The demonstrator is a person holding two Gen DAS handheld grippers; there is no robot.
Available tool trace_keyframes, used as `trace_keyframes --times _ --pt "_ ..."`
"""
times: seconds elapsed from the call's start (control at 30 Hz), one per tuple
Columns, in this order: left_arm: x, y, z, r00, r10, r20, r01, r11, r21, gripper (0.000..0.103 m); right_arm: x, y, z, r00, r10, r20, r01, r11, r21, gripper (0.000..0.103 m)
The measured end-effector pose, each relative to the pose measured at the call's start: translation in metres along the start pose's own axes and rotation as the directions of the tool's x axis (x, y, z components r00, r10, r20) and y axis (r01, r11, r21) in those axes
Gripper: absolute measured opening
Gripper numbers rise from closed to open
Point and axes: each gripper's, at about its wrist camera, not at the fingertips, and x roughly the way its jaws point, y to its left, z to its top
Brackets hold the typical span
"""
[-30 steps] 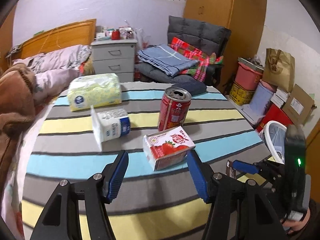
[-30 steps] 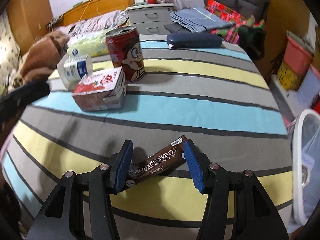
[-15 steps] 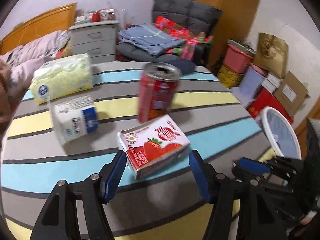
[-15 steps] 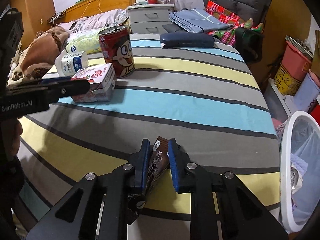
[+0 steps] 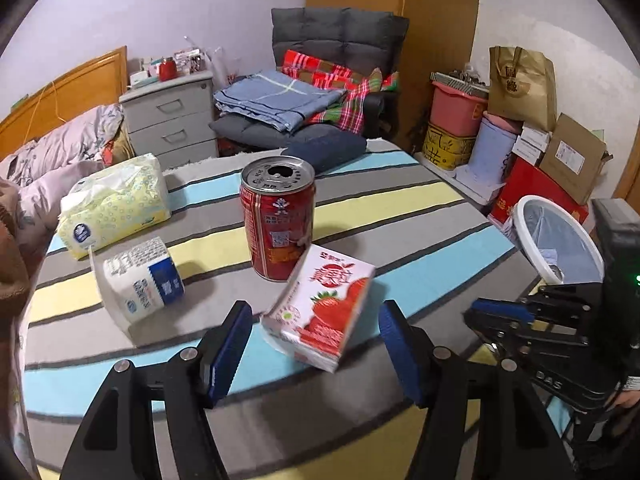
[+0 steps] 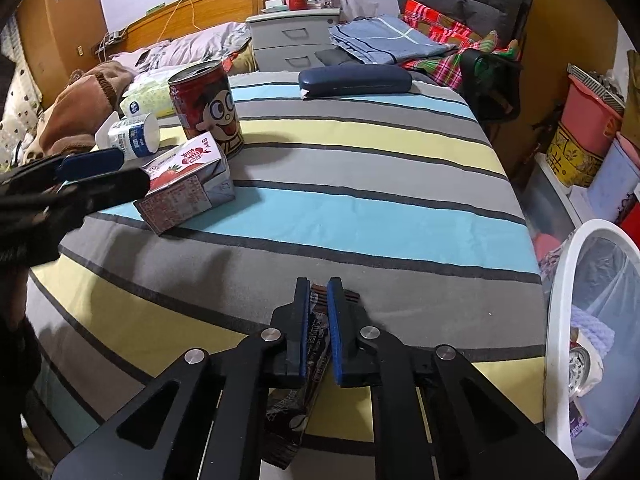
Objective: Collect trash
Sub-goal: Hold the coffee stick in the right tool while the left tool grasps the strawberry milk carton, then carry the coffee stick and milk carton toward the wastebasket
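The right gripper (image 6: 318,320) is pinching a brown coffee sachet (image 6: 316,344) low in the frame's centre, while the left gripper (image 5: 314,350) is gaping wide around the tilted strawberry milk carton (image 5: 324,312) at mid-frame on the striped tablecloth (image 5: 400,216), the red can (image 5: 278,220) standing just behind it.

One can (image 5: 277,222), two cartons (image 5: 320,307) (image 5: 141,280) (one strawberry), one wrapper (image 6: 316,344)
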Motion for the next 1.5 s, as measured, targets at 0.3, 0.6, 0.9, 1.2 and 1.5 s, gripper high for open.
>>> trace_keyframes --times 0.3,0.6,0.9,1.2,1.5 --pt "0.046 -0.004 0.007 0.994 0.017 -0.112 -0.010 0.998 0.068 0.067 -0.001 -0.011 -0.002 0.999 0.053 0.009 -0.053 0.998 0.027 0.005" --pt "0.059 -0.001 0.008 0.991 -0.010 -0.131 0.015 0.999 0.044 0.064 -0.005 -0.024 -0.002 0.993 0.119 0.019 -0.120 0.991 0.052 0.005" --pt "0.051 -0.003 -0.001 0.992 0.010 -0.124 -0.008 1.000 0.016 0.063 -0.011 -0.027 -0.009 0.992 0.123 0.006 -0.123 0.988 0.089 0.023" --pt "0.031 -0.009 -0.019 0.992 0.045 -0.115 -0.047 0.999 -0.016 0.063 -0.012 -0.008 -0.020 0.999 0.042 -0.032 -0.042 0.999 -0.007 0.045" --pt "0.008 -0.020 -0.030 0.995 0.052 -0.085 -0.055 0.998 -0.034 0.063 -0.014 -0.007 -0.022 1.000 -0.019 -0.014 0.019 0.999 -0.027 0.019"
